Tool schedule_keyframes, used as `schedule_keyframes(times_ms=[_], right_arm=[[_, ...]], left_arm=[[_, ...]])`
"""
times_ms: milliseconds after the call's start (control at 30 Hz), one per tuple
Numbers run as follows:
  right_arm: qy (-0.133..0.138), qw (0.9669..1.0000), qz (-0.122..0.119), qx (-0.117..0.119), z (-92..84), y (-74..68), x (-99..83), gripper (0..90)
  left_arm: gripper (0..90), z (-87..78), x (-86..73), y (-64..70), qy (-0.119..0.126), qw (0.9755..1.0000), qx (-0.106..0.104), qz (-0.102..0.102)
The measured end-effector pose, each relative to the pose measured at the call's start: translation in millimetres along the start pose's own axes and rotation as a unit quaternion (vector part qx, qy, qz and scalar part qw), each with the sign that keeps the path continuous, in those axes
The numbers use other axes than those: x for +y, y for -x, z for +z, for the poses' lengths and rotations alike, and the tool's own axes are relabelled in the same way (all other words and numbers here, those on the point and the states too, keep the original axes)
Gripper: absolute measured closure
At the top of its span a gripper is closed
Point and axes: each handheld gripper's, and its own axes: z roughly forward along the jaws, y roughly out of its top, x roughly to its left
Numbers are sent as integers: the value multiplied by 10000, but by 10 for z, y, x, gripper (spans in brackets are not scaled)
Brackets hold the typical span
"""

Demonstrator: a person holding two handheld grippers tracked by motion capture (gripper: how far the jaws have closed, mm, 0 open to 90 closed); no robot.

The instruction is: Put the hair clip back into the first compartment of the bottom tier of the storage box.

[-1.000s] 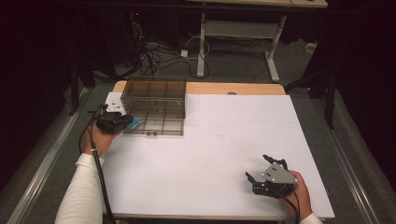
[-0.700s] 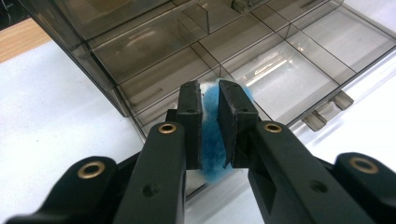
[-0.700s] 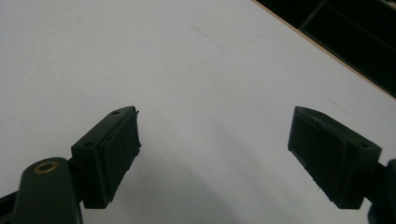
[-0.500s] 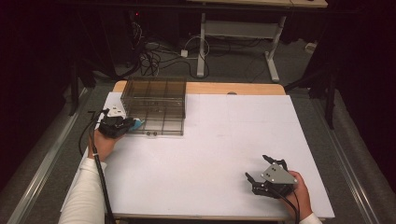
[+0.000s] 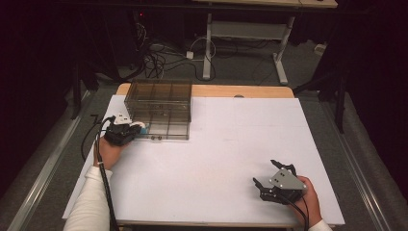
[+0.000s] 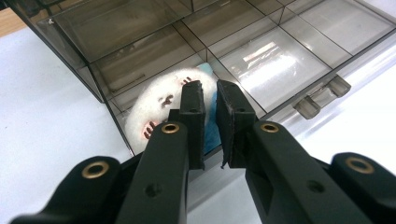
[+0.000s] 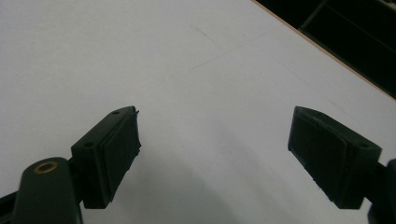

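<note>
A smoky clear box with several compartments stands at the table's back left. My left gripper is at its front left corner, with its tips over the corner compartment. Its jaws stand almost together, leaving a narrow slit. A blue piece shows in that slit and appears pinched. Beside it a round white fluffy thing with pink marks lies in the same compartment. My right gripper rests near the front right of the white table. Its jaws are wide open over bare surface.
Two small clear handles stick out of the box's front wall. The box's other compartments hold nothing. Cables and a desk frame are on the dark floor behind the table.
My left gripper has edged slightly toward the near side at the box's front left corner. The right gripper has kept still.
</note>
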Motion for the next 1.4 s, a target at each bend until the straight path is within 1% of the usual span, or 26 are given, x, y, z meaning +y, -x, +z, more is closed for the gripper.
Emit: schedule_keyframes(times_ms=[133,233,300,367,467,567,667,700,733,800,833,867,933,967,1000,1033,1200,1267,1367,1400], right_arm=[[-8,10000,-18,2,1,1,-1,169],[2,10000,-22,-1,-2,2,0,170],[16,10000,-36,-15,-6,1,1,170],[46,10000,-54,-30,-14,3,2,170],[61,10000,-55,-41,-18,9,3,170],[63,10000,-54,-36,-22,7,3,170],[65,9999,-70,-29,-20,3,5,170],[60,9999,-79,-32,-20,1,6,170],[62,9999,-95,-30,-21,0,7,169],[67,9999,-90,-31,-22,-2,9,170],[66,9999,-94,-35,-21,0,8,170],[64,9999,-86,-35,-21,1,7,170],[61,9999,-85,-37,-20,2,5,170],[62,9999,-88,-38,-22,3,6,170],[67,9999,-83,-40,-22,4,6,170],[70,9999,-76,-41,-23,5,7,170],[76,9999,-89,-40,-15,2,19,170],[81,9999,-81,-38,-8,0,25,170],[70,9999,-71,-33,6,6,28,170],[65,9999,-76,-31,11,10,29,170]], left_arm=[[790,-8,0,21,37,10000,56,49],[789,-25,7,66,68,9996,169,216],[789,-47,17,91,149,9993,201,263],[789,-76,27,120,222,9987,288,344],[789,-136,31,166,379,9977,349,433],[790,-202,26,224,532,9964,389,542],[792,-248,30,279,577,9954,407,640],[794,-261,31,294,598,9954,380,647],[794,-268,31,311,593,9954,348,663],[795,-275,21,358,574,9948,371,761],[796,-280,15,378,567,9947,364,778],[828,-285,8,401,567,9945,374,800],[830,-297,0,437,517,9942,368,873],[831,-302,-3,444,558,9929,386,981],[833,-309,-19,467,520,9936,351,935],[834,-310,-22,470,534,9926,350,1031],[834,-283,-65,524,382,9929,335,1080],[835,-247,-79,549,279,9926,347,1126],[835,-189,-84,566,175,9928,283,1150],[835,-176,-84,571,135,9924,283,1188]])
